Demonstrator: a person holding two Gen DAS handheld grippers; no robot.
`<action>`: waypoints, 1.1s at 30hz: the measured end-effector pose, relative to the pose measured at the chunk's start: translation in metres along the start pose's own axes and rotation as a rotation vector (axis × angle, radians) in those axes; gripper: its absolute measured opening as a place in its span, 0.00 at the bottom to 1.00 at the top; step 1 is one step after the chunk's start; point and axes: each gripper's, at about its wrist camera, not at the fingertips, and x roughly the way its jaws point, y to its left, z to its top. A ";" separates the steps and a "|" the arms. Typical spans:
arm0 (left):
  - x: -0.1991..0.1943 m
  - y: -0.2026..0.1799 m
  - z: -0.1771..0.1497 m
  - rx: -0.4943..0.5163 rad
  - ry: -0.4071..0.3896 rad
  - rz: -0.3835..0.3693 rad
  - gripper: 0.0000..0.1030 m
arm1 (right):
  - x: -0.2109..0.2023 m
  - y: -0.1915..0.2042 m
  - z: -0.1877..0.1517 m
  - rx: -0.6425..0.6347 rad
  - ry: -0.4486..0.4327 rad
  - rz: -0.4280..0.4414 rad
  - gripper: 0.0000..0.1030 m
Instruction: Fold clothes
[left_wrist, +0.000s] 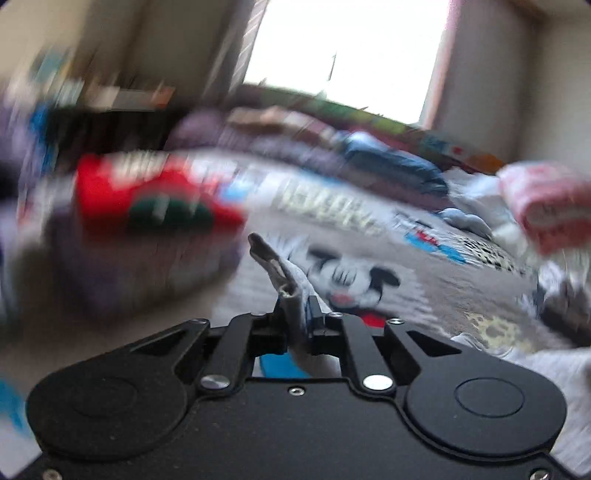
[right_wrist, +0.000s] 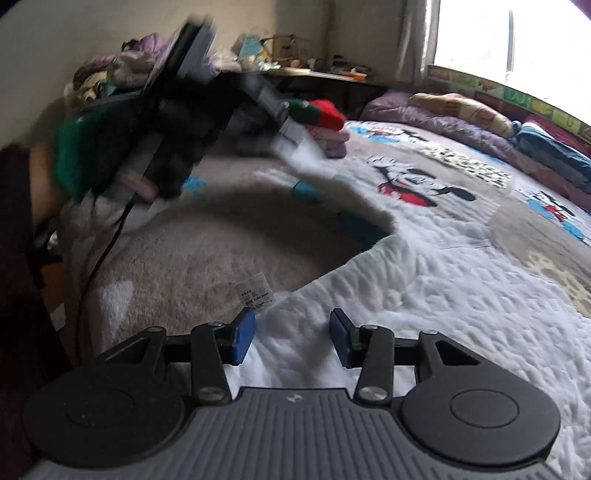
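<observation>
A white fleece garment (right_wrist: 424, 295) with a beige inner side (right_wrist: 207, 251) and a small label (right_wrist: 255, 291) lies spread on the bed. My left gripper (left_wrist: 295, 302) is shut on a fold of the garment's edge (left_wrist: 280, 273), which sticks up between its fingers. The right wrist view shows that left gripper (right_wrist: 284, 136) blurred at upper left, held by a hand and lifting the edge off the bed. My right gripper (right_wrist: 291, 336) stands open low over the fleece, its blue pads (right_wrist: 243, 336) apart with the cloth lying under the gap.
The bed carries a cartoon-mouse blanket (right_wrist: 413, 181). A stack of folded clothes topped by a red and green piece (right_wrist: 325, 114) sits at the far side. Purple and blue quilts (right_wrist: 554, 155) lie along the window. A pink item (left_wrist: 546, 206) is at right.
</observation>
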 end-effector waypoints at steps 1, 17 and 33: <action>-0.001 -0.003 0.003 0.051 -0.033 -0.009 0.06 | 0.002 0.002 -0.001 -0.013 0.009 0.004 0.46; 0.059 0.010 -0.017 0.245 0.269 0.234 0.51 | 0.005 -0.006 0.006 0.013 0.101 0.116 0.47; 0.044 -0.046 -0.050 0.328 0.373 -0.126 0.41 | 0.044 -0.041 0.048 0.080 0.016 -0.005 0.60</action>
